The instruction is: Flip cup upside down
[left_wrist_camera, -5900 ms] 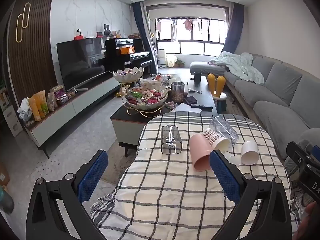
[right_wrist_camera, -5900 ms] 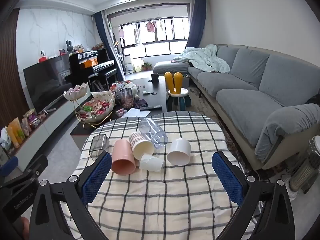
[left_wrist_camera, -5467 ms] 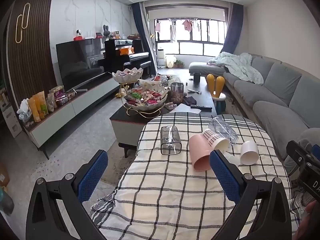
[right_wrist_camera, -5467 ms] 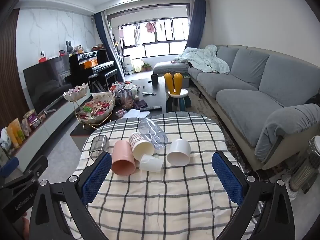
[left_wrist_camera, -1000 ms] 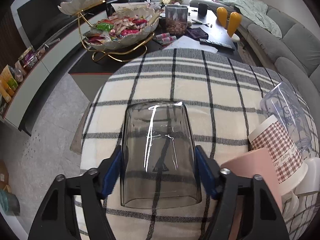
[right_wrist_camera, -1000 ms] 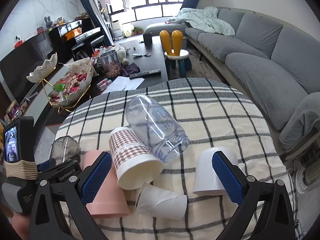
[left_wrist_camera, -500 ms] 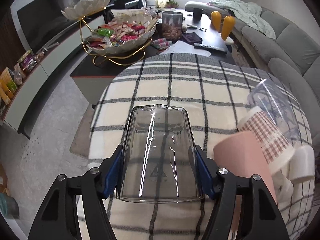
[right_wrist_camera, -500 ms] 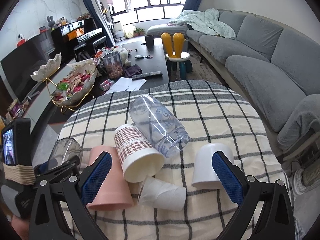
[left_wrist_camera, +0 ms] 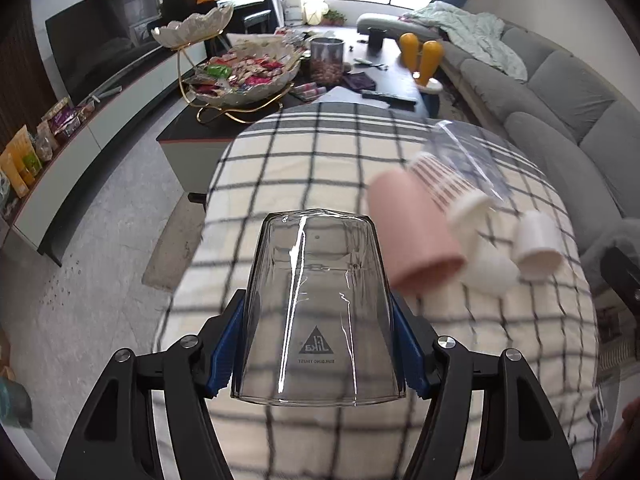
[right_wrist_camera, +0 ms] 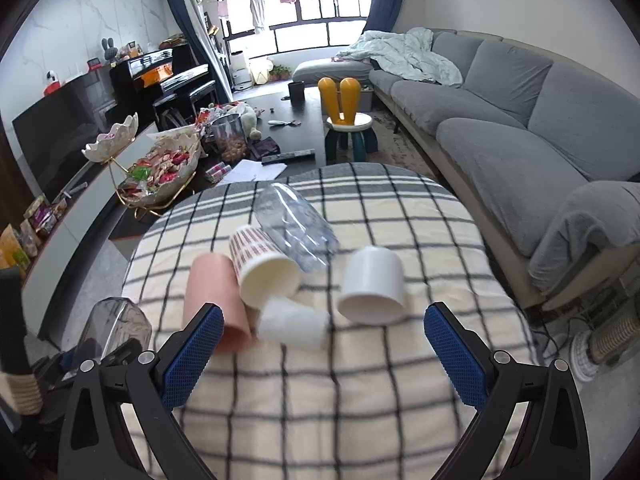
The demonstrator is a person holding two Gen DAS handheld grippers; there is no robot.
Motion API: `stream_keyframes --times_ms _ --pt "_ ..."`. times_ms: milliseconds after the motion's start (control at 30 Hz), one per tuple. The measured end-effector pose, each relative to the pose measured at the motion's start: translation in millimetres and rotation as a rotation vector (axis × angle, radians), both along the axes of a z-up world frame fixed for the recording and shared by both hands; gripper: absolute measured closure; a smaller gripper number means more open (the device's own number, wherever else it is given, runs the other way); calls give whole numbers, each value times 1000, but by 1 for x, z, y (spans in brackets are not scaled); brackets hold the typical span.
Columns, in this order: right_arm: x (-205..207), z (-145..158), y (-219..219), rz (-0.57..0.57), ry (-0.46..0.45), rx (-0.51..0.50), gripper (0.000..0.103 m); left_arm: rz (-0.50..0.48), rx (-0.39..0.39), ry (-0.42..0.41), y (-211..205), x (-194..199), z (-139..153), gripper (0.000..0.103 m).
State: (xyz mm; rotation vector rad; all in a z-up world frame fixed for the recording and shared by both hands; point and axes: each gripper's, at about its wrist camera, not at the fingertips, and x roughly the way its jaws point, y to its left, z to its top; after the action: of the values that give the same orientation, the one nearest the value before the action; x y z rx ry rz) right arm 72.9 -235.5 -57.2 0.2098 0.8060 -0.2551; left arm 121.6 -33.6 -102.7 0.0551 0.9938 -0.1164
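Left gripper (left_wrist_camera: 320, 336) clamps the clear tapered cup (left_wrist_camera: 318, 312), base pointing away, near the checked tablecloth's (left_wrist_camera: 304, 168) left edge. Right gripper (right_wrist_camera: 322, 344) gapes wide, holding nothing, bare cloth beneath. Ahead: smooth pink cup (right_wrist_camera: 210, 292), patterned paper cup (right_wrist_camera: 264, 266), white cup (right_wrist_camera: 374, 282), all lying toppled.

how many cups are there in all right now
6: clear cup in the left gripper; pink cup, checked cup, clear bottle-like cup, small white cup, white cup lying on the table.

Clear glossy plastic cup (left_wrist_camera: 318, 312); matt checked cloth tablecloth (right_wrist_camera: 360, 400); textured blue claw pads (right_wrist_camera: 456, 356).
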Motion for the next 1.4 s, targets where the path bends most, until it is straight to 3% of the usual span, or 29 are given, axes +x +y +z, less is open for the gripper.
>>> stream_keyframes --times_ms 467,667,1033,1100,1167,1400 --pt "-112 -10 -97 -159 75 -75 2 -167 -80 -69 -117 -76 -12 36" --pt "-131 -19 -124 -198 99 -63 2 -203 -43 -30 -154 -86 -35 36" --pt "-135 -25 -126 -195 101 -17 2 -230 14 35 -162 -99 -65 36" --pt "-134 -25 -125 -191 102 -17 2 -232 14 30 -161 -102 -63 33" --pt "-133 -23 -122 -187 103 -18 2 -240 18 19 -159 -106 -57 20" --pt "-129 -12 -110 -157 100 -15 2 -267 -2 56 -145 -115 -35 17"
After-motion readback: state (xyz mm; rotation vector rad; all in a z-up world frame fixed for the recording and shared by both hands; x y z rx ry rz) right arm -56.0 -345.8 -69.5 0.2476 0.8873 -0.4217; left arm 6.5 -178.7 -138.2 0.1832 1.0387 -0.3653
